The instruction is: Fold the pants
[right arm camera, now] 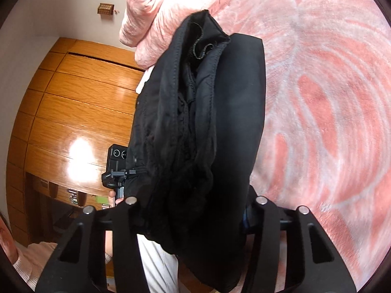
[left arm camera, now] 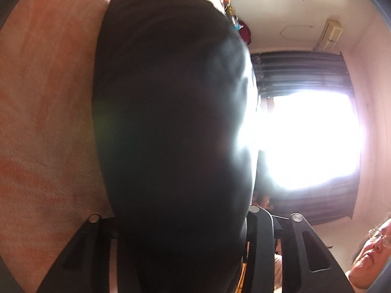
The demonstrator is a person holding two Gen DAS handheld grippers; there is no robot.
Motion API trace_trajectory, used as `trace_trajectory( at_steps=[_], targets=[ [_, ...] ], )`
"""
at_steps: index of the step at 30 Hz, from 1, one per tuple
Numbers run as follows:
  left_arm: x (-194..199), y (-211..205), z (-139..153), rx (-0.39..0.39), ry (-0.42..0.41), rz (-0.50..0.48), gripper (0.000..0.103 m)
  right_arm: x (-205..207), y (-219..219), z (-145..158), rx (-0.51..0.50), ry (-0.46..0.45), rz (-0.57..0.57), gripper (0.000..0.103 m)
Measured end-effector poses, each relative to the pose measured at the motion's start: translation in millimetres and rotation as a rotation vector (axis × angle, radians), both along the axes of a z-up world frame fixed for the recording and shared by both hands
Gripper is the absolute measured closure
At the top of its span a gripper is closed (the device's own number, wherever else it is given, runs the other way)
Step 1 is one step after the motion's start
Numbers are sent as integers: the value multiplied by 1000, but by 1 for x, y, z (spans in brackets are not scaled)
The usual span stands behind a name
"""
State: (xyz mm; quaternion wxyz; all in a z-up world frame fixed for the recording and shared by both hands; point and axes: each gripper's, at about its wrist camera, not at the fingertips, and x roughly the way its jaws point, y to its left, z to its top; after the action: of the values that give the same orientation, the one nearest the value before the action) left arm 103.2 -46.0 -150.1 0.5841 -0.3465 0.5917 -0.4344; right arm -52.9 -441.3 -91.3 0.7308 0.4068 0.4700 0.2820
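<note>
The black pants [left arm camera: 171,127] fill the middle of the left wrist view, bunched between my left gripper's [left arm camera: 180,224] fingers, which are shut on the cloth. In the right wrist view the pants [right arm camera: 202,131] hang as a folded bundle with a hem and seams showing, held off the pink blanket [right arm camera: 330,112]. My right gripper [right arm camera: 195,207] is shut on the pants. My left gripper's body [right arm camera: 117,168] shows at the left of the bundle, held by a hand.
The pink patterned blanket [left arm camera: 41,122] covers the bed. A rolled pink quilt [right arm camera: 151,17] lies at the bed's far end. A wooden wardrobe [right arm camera: 73,112] stands beside the bed. A bright window with dark curtains [left arm camera: 305,141] and the person's face [left arm camera: 371,251] show on the right.
</note>
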Motion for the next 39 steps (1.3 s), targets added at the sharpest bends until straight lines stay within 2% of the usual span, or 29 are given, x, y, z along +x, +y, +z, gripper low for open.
trace_trajectory(
  at_steps=[4, 10, 14, 17, 23, 27, 30, 33, 35, 37, 39],
  targets=[
    [-1, 2, 16, -38, -68, 25, 65, -1, 8, 18, -9, -54, -6, 61],
    [17, -7, 46, -71, -171, 41, 65, 20, 15, 62, -108, -172, 17, 62],
    [44, -10, 69, -85, -251, 68, 65, 51, 12, 84, -129, -236, 23, 62],
    [70, -9, 78, -73, -293, 93, 65, 83, 12, 89, -142, -266, 38, 62],
    [119, -13, 61, -10, -306, 116, 65, 140, 10, 60, -131, -222, 58, 62],
    [137, -17, 30, 50, -274, 95, 64, 164, 10, 14, -135, -105, 58, 59],
    [133, -16, 21, 26, -284, 74, 57, 158, -3, -13, -37, -81, 36, 54],
    [128, -19, 15, 17, -289, 86, 51, 153, -5, -20, -20, -100, 20, 50],
    [139, -27, 22, 22, -291, 91, 50, 155, -5, -20, -13, -103, 14, 48],
    [139, -32, 24, 40, -294, 93, 46, 149, -7, -19, -13, -88, 10, 45],
    [132, -16, 36, 82, -290, 94, 42, 142, -10, -15, -49, -86, -3, 40]
  ],
)
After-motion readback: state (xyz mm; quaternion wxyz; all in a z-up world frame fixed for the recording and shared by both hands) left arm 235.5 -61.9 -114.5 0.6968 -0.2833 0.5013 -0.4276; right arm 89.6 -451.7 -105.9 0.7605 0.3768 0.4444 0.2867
